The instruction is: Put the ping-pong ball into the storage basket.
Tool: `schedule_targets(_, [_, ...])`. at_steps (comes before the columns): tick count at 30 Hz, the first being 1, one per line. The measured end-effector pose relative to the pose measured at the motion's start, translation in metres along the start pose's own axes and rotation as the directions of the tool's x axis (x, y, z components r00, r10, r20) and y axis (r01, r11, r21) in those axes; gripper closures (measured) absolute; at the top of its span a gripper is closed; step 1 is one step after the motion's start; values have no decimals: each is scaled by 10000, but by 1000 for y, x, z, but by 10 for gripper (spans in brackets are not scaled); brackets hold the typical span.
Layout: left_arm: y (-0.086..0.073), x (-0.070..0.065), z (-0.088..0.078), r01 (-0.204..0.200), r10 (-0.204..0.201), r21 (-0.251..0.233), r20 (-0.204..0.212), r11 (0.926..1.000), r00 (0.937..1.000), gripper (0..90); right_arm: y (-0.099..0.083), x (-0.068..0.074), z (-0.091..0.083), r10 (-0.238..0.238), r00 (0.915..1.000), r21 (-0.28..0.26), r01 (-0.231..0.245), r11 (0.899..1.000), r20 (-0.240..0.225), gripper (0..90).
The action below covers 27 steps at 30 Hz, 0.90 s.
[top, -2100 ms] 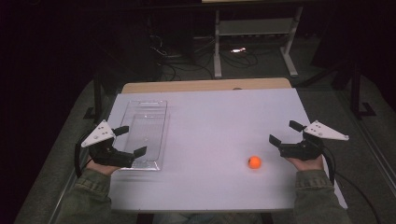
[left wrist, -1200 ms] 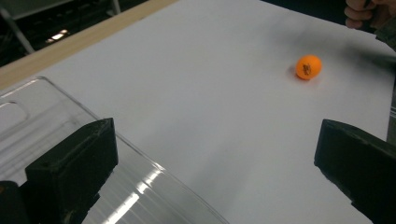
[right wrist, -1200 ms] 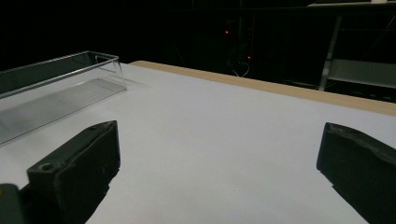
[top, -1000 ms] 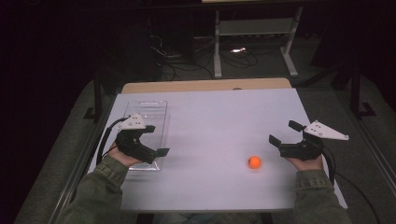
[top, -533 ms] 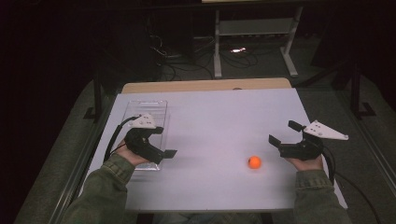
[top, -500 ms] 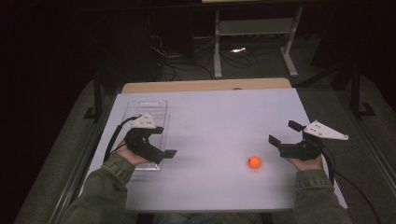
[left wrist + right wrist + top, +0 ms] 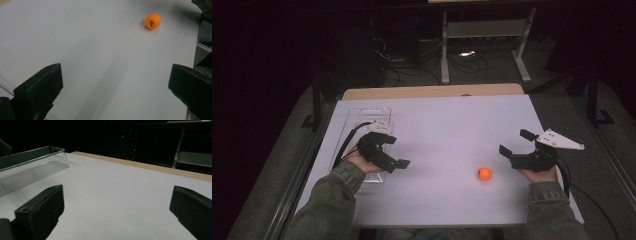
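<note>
Left of frame, high view: clear tray (image 7: 362, 131) at table's left edge, left gripper (image 7: 393, 158) over its near end, jaws wide apart, holding nothing, aimed toward centre. Lower middle-right: orange ball (image 7: 484, 173) on bare white table (image 7: 452, 125), just beside right gripper (image 7: 515, 145), also gaping, empty. Ball sits upper right in left gripper view (image 7: 153, 21). Likely a ping-pong ball: very light, hard, smooth, apt to roll or squirt out. Close across its widest girth, gently.

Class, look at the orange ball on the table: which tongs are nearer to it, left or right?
Right. The right tongs sit just beside the orange ball; the left tongs are farther across the table.
</note>
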<state>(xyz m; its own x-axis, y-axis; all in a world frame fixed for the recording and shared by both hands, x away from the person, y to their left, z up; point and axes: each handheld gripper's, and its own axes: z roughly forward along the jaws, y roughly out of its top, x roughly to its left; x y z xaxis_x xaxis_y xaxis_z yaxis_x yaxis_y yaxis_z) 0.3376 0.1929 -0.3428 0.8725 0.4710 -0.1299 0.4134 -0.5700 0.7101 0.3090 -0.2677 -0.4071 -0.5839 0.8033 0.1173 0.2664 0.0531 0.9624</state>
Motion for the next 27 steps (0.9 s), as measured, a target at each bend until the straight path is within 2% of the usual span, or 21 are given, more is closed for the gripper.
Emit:
schedule_targets(6, [3,-1,9,-147,141,280,214,9995,9997,0,0,0,0,-4,10000,-7,4,10000,-10,0])
schedule_targets(13, [7,-3,20,-134,106,578,496,9982,9987,0,0,0,1,-20,10000,10,20,10000,-35,0])
schedule_targets(27, [15,-11,42,-332,181,1262,1186,9914,9928,0,0,0,1,-4,10000,-7,4,10000,-46,0])
